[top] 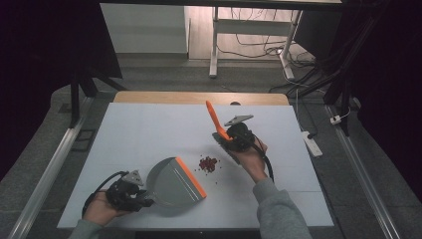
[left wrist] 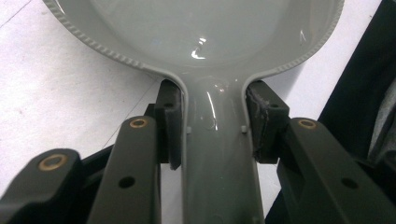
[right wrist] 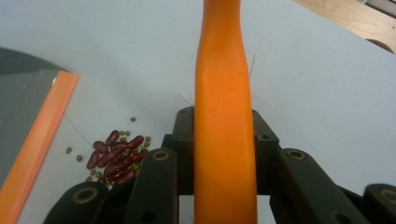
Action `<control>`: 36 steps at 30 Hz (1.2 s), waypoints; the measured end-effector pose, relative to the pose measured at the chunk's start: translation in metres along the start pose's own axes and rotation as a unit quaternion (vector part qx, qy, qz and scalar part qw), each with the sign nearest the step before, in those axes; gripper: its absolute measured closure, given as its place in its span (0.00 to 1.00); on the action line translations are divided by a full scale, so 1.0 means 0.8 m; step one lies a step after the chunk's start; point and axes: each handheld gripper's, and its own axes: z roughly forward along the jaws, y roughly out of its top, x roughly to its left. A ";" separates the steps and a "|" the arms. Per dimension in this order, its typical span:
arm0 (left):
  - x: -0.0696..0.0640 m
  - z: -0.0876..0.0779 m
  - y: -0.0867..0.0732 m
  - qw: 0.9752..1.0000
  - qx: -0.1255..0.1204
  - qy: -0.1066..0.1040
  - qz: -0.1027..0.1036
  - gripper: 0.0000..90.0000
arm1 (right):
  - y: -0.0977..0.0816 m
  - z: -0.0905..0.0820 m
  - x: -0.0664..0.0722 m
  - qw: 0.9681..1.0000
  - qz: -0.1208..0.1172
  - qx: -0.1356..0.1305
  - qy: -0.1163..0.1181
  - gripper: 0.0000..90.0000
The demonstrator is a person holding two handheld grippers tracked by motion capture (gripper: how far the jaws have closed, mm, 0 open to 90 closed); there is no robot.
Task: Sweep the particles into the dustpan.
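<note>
L gripper (left wrist: 215, 126) pinches the dustpan (top: 171, 181) handle, orange lip facing the beans (top: 208, 163) ahead to catch them. R gripper (right wrist: 224, 135) clamps the brush (top: 215, 119) handle, beans just left, ready to sweep.

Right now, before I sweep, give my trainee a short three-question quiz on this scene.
1. True or false: the left gripper is shut on the grey dustpan by its handle.
2. What does the right gripper hold? A) a sponge B) the orange brush handle C) a cup
3. The pile of red beans lies between the dustpan's orange edge and which hand?

Key:
1. True; its pads press both sides of the handle.
2. B.
3. The right hand; the beans sit on the white table, just off the lip.
</note>
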 end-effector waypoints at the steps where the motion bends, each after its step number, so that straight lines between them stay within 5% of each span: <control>1: 0.000 0.000 0.000 1.000 0.000 0.000 0.000 0.69 | 0.001 0.002 0.002 1.000 -0.006 0.003 -0.003 0.79; 16: 0.000 0.002 0.001 1.000 -0.001 -0.003 -0.002 0.69 | 0.002 0.041 0.021 0.999 -0.022 0.040 0.009 0.79; 36: 0.000 0.004 0.002 1.000 -0.001 -0.005 -0.001 0.69 | 0.016 0.058 0.063 0.995 -0.067 0.067 0.030 0.79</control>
